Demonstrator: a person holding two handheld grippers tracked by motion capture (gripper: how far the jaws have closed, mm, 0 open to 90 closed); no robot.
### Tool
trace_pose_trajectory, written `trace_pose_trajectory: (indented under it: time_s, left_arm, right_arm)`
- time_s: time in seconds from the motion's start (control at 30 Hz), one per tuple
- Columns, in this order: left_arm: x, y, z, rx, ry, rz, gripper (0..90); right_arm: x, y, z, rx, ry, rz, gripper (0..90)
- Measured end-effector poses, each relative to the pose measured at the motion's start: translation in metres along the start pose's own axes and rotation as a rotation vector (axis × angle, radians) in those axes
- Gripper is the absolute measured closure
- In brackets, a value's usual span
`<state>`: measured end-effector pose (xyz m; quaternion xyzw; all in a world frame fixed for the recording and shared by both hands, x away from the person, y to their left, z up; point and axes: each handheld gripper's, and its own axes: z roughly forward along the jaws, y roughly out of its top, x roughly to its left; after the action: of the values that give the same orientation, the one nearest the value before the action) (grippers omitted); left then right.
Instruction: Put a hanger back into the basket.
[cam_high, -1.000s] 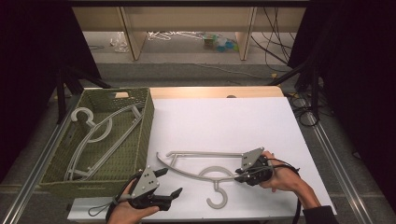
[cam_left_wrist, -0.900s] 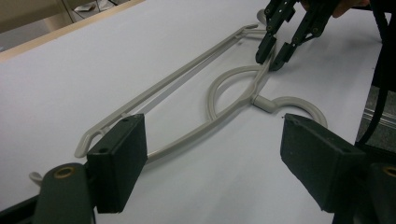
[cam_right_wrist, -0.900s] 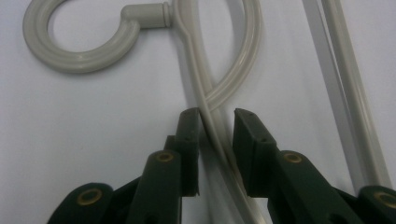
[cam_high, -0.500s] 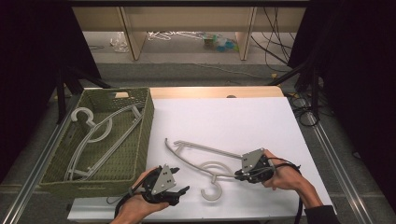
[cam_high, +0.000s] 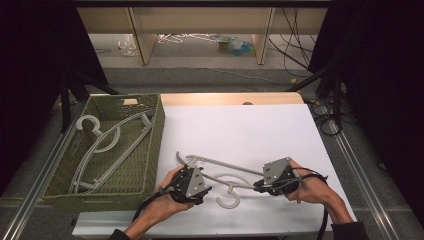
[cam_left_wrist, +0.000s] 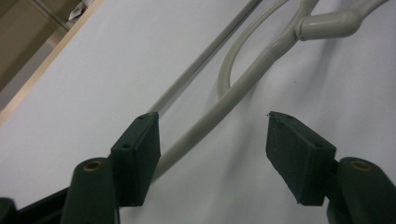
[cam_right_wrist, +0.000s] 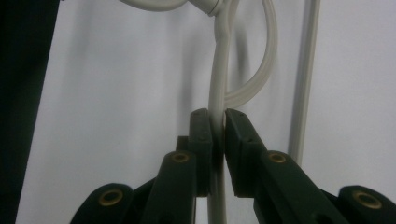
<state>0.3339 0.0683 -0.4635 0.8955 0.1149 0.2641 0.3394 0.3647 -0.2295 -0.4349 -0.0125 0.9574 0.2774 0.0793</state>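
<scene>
A pale grey plastic hanger lies across the front of the white table, hook toward me. My right gripper is shut on its right arm; in the right gripper view the pads pinch the thin arm of the hanger. My left gripper sits at the hanger's left arm. Its jaws have just been closing. In the left gripper view the left gripper still stands open, with the hanger's arm running between the jaws, close to the left pad.
A green woven basket stands at the table's left with another grey hanger lying inside. The table's wooden far edge lies beyond. Black frame bars stand on both sides.
My left gripper moved right and forward up to the hanger's left arm, and its jaws narrowed. The hanger shifted slightly away from me and turned a little in the right gripper's hold.
</scene>
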Motion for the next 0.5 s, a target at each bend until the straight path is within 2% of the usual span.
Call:
trace_pose_trajectory:
  time_s: [0.07,0.13,0.2,0.27,0.33,0.4,0.43,0.5]
  left_arm:
    - [-0.002,0.003,0.007,0.018,-0.003,0.056,36.8]
    - [-0.003,0.005,0.013,0.02,-0.009,0.068,38.4]
    - [-0.004,0.008,0.017,0.011,-0.018,0.084,41.4]
    - [-0.004,0.012,0.02,-0.008,-0.021,0.107,43.3]
    - [-0.002,0.015,0.022,-0.006,-0.036,0.141,48.2]
    - [-0.001,0.016,0.024,-0.011,-0.048,0.143,52.4]
    - [-0.001,0.016,0.024,-0.012,-0.07,0.147,55.4]
    - [-0.001,0.017,0.025,-0.02,-0.075,0.187,63.3]
  right_arm:
    - [0.0,0.001,-0.002,-0.008,0.007,-0.005,81.5]
    - [0.001,0.001,-0.005,-0.006,-0.002,0.007,81.6]
    - [0.001,0.001,-0.006,-0.007,-0.01,-0.008,81.6]
    - [0.002,0.002,-0.007,-0.006,0.006,-0.004,81.6]
    - [0.002,0.003,-0.007,-0.005,0.007,-0.013,81.6]
    - [0.002,0.003,-0.007,-0.004,0.007,-0.015,81.6]
    - [0.002,0.003,-0.007,-0.005,0.005,-0.015,81.6]
    - [0.002,0.003,-0.007,-0.008,0.006,-0.016,81.6]
